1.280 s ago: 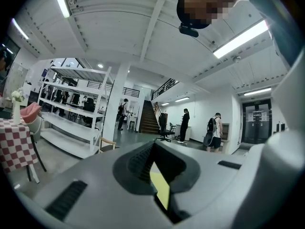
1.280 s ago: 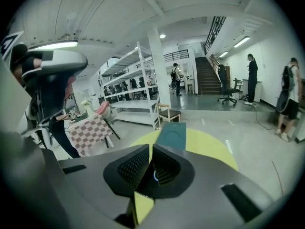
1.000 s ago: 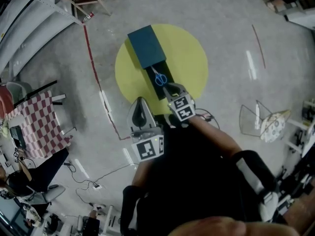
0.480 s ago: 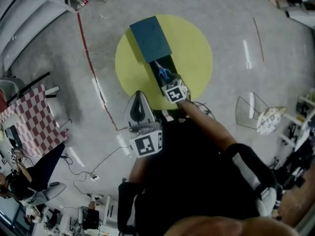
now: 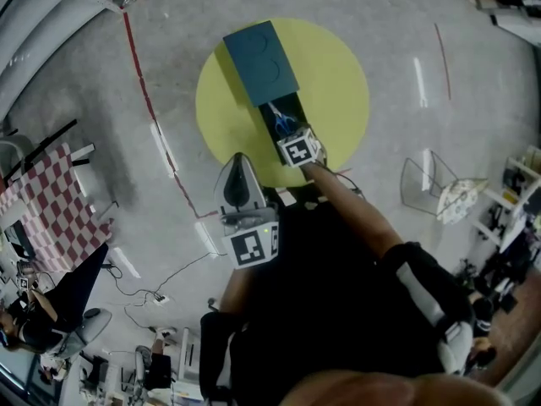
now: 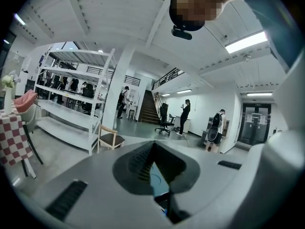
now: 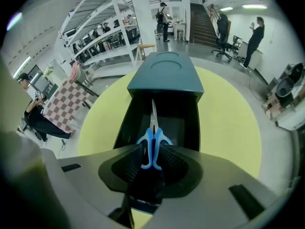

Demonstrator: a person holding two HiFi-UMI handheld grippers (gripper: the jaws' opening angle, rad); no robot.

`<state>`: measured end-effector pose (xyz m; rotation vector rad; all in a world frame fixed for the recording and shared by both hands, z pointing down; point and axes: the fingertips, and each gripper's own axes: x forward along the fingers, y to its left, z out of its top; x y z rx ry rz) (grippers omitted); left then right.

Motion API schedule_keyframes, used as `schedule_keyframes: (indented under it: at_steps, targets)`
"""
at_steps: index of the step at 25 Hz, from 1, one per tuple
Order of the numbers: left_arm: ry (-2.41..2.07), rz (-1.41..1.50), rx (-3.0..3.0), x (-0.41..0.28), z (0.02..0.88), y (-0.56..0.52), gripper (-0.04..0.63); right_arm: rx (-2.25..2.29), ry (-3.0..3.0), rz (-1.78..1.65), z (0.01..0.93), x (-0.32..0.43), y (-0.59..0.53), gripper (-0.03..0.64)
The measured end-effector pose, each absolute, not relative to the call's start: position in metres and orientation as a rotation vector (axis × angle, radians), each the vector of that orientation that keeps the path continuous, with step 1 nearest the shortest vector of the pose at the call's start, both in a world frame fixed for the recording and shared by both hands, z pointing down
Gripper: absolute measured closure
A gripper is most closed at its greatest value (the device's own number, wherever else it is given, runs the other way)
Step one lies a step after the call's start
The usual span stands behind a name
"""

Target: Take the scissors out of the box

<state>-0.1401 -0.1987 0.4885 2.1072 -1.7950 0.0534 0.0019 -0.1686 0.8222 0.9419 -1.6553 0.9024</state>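
Scissors (image 7: 152, 144) plain only in the right gripper view: flat in the open black tray of the box (image 7: 167, 75), blue handles at the near end, blades pointing toward the teal cover. In the head view, no more than a blue speck in the box, partly behind the right gripper (image 5: 290, 134) and its marker cube. Left gripper view aimed across the room instead, well above the box: white shelving (image 6: 71, 104), wooden chair (image 6: 110, 138), staircase (image 6: 148, 109), standing people (image 6: 185, 116).

Under the box, round yellow mat (image 5: 338, 83). Left of the box, red floor line (image 5: 144, 91); far beyond that, checked cloth (image 5: 51, 218). Right of the box and well apart, wire frame (image 5: 431, 189). Nothing between right gripper and tray.

Right jaws spread wide over the box, straddling the scissor handles; no squeeze on them visible. Left gripper (image 5: 239, 166) just off the box on the person's side, jaws drawn to a thin slit, holding nothing.
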Motion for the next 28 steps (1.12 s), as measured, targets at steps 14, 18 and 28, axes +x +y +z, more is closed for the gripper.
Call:
schedule_keyframes:
  at_steps: [14, 18, 28]
  targets:
    - [-1.77, 0.068, 2.093, -0.136, 0.497, -0.205, 0.598, 0.904, -1.571, 0.9, 0.847, 0.011, -0.161, 0.52]
    - [-1.764, 0.075, 2.097, -0.136, 0.5, -0.204, 0.598, 0.907, -1.568, 0.902, 0.848, 0.01, -0.163, 0.52]
    - [-1.767, 0.079, 2.105, -0.129, 0.497, -0.198, 0.598, 0.876, -1.557, 1.005, 0.841, 0.011, -0.15, 0.543]
